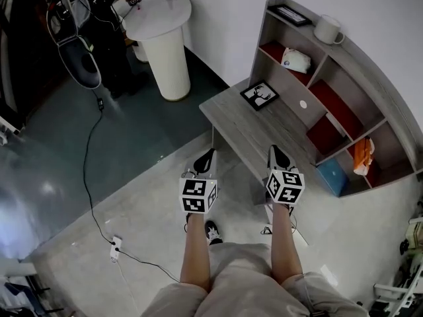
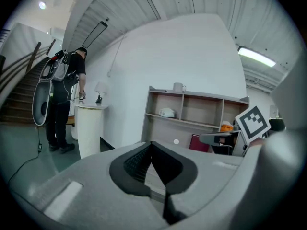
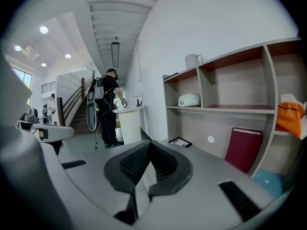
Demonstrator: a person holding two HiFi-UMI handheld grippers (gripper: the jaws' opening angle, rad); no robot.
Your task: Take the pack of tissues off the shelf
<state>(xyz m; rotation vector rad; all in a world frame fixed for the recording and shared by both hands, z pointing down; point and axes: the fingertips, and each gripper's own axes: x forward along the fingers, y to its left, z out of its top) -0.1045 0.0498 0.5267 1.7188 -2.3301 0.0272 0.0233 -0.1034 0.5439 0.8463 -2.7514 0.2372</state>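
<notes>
Desk (image 1: pixel 264 127) at white wall (image 1: pixel 225 18), shelf (image 1: pixel 370 71) on it with pack of tissues (image 1: pixel 295 60), left gripper (image 2: pixel 152 145) and right gripper (image 3: pixel 146 145), fingers together

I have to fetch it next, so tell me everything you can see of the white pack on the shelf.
The white pack looks soft, like plastic-wrapped tissues, with a rounded, domed top and a small dark mark on its front. It lies flat and alone in the upper end compartment of the wooden shelf unit, below the white mug on the top board. Only the compartment's floor touches it; its printing is too small to read.
</notes>
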